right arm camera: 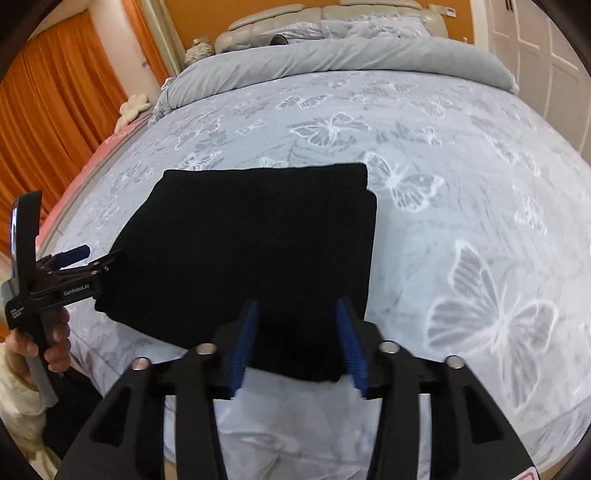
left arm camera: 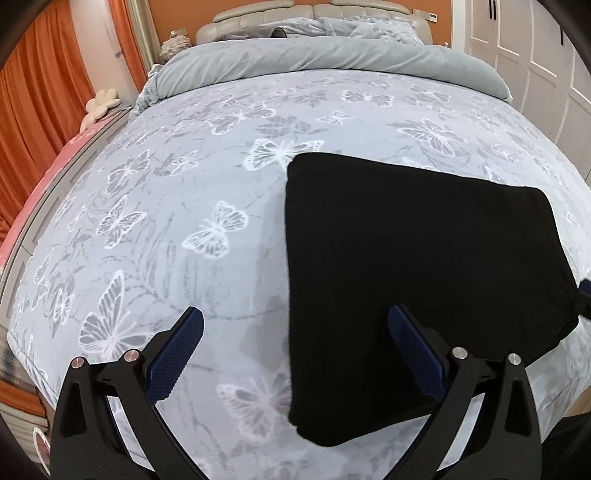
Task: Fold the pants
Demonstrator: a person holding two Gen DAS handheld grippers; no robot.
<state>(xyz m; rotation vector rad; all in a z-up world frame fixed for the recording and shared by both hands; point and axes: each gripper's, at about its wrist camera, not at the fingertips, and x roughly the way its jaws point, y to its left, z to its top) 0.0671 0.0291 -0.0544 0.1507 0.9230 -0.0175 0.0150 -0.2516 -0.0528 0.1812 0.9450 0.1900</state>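
Note:
The black pants (left arm camera: 424, 266) lie folded into a flat rectangle on the butterfly-print bedspread (left arm camera: 166, 229), near the bed's front edge. My left gripper (left arm camera: 295, 325) is open wide, hovering over the pants' left edge, holding nothing. In the right wrist view the pants (right arm camera: 251, 236) lie just ahead. My right gripper (right arm camera: 299, 332) is open, its blue pads either side of the pants' near right corner, above the cloth. The left gripper (right arm camera: 83, 262) shows there at the pants' left edge, held by a hand.
A grey duvet (left arm camera: 325, 59) is rolled across the far end of the bed before the padded headboard (left arm camera: 258, 18). Orange curtains (left arm camera: 44, 110) hang on the left. White wardrobe doors (left arm camera: 535, 62) stand on the right. A pink mat (left arm camera: 33, 192) lies left of the bed.

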